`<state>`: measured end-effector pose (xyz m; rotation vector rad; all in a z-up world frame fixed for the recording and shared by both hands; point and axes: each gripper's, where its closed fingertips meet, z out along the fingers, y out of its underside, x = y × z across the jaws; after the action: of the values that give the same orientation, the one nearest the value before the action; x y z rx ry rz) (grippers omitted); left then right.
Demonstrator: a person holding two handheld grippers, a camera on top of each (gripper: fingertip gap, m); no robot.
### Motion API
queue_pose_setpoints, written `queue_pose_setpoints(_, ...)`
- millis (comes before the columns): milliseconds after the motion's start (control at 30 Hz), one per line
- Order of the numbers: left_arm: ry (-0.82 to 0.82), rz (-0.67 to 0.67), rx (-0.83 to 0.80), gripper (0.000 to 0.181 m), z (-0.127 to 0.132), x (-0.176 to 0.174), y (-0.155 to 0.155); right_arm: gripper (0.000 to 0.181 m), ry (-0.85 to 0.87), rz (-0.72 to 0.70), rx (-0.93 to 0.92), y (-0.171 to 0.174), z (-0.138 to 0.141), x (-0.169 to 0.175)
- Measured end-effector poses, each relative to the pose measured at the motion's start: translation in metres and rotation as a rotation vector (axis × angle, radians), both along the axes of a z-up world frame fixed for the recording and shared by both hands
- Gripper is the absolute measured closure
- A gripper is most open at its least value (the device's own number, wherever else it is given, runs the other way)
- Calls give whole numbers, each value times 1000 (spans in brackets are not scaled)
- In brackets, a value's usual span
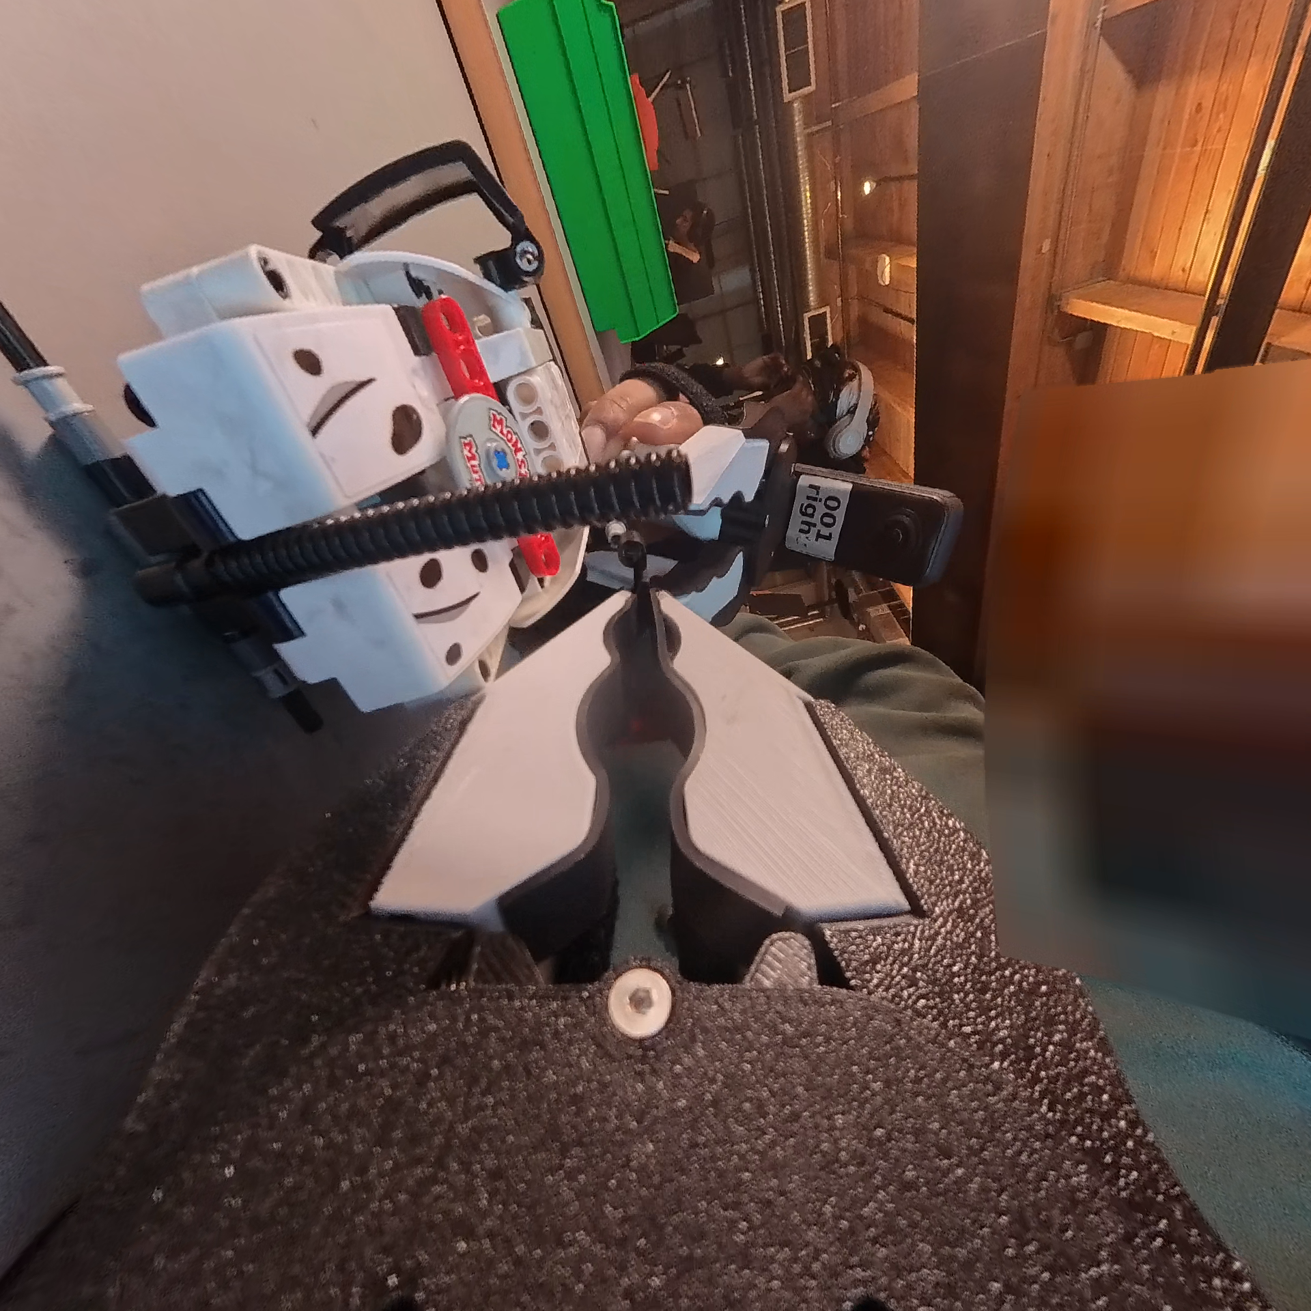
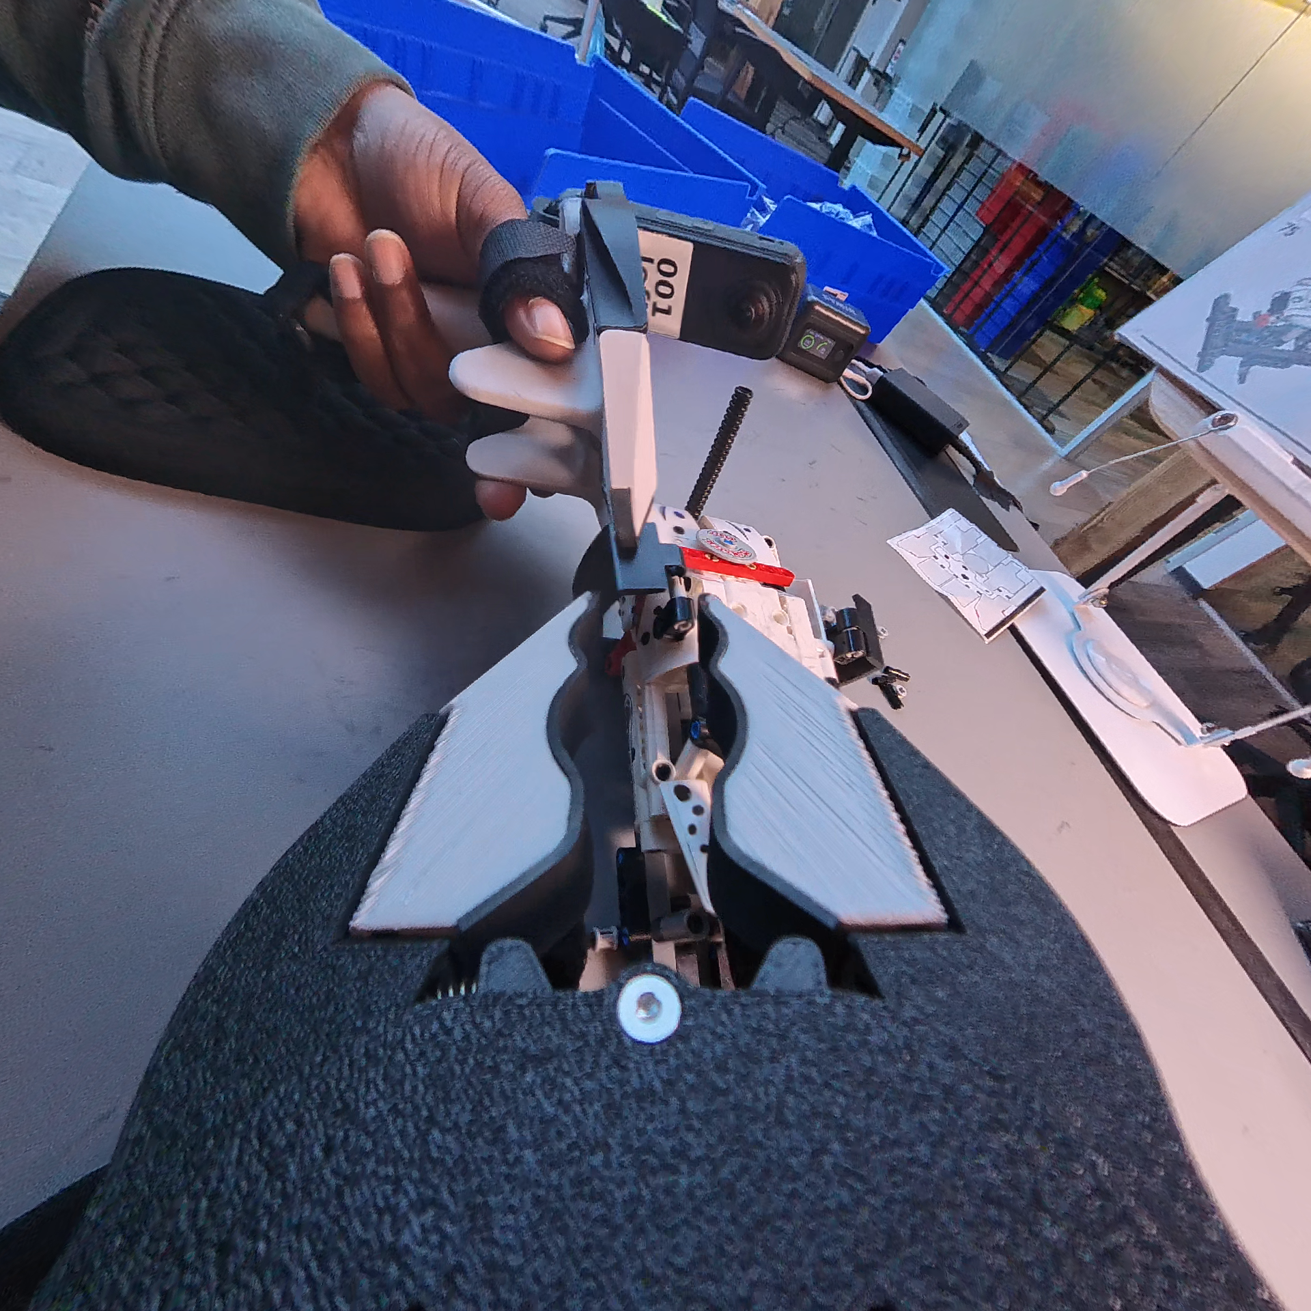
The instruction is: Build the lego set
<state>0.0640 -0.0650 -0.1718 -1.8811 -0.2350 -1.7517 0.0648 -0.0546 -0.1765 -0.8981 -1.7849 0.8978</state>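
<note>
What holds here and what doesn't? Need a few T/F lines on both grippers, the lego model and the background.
1. The right gripper has its fingers on either side of the white lego model. True.
2. The ribbed hose on the model is red. False: the hose is black; the red piece is a beam with holes.
3. The bins behind the table are blue. True.
4. The left gripper is wide open and well away from the model. False: its tips are nearly together on a small black part right at the model.
</note>
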Motion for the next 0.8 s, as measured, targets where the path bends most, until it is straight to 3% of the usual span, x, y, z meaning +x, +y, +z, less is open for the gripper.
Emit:
queue_pose_setpoints(33, -1, -2, -3, 181, -1, 0, -1, 157, 4, -2, -4, 2, 1, 1)
queue_pose_setpoints(300, 6, -21, -30, 181, -3, 0, 2, 175, -13, -21, 44, 12, -1, 0)
queue_pose_setpoints(600, 16, -42, -48, 181, -1, -2, 7, 174, -136, 80, 109, 15, -4, -7)
queue_pose_setpoints(800, 12, -50, -63, 181, -1, -3, 8, 175, -120, 119, 113, 14, -4, -9)
